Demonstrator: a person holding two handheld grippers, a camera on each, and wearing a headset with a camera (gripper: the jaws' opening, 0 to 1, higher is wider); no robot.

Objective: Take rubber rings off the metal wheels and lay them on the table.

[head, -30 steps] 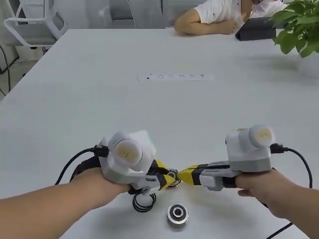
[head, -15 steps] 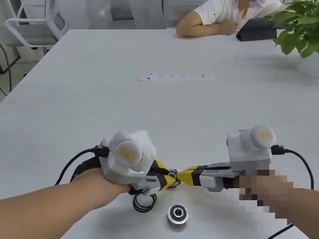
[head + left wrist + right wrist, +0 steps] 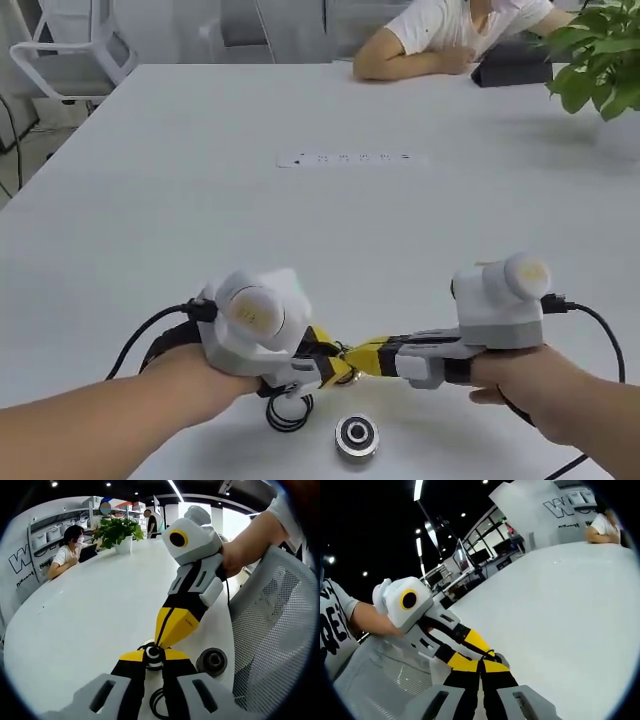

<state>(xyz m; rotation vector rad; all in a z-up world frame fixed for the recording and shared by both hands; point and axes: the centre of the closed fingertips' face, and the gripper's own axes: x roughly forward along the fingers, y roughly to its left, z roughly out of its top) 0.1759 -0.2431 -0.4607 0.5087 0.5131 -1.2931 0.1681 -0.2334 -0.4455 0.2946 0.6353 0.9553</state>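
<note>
A small metal wheel (image 3: 151,653) hangs just above the white table (image 3: 300,230), near its front edge. My left gripper (image 3: 152,655) is shut on it, one yellow jaw on each side. From the opposite side my right gripper (image 3: 480,664) comes in with its jaws pressed together, pinching the rubber ring at the wheel's rim (image 3: 501,659). In the head view the two grippers' tips, left (image 3: 336,368) and right (image 3: 353,358), meet nose to nose. Below them a second metal wheel (image 3: 357,436) lies flat, and black rubber rings (image 3: 288,410) lie loose on the table.
A power strip (image 3: 345,157) lies mid-table. At the far end a person (image 3: 430,35) leans on the table beside a dark case (image 3: 510,65) and a potted plant (image 3: 600,60). A mesh chair (image 3: 270,630) stands close behind the front edge.
Both grippers stay locked at the held wheel, their tips drawn slightly closer together. The head view has shifted a little; the loose wheel and rings have not moved.
</note>
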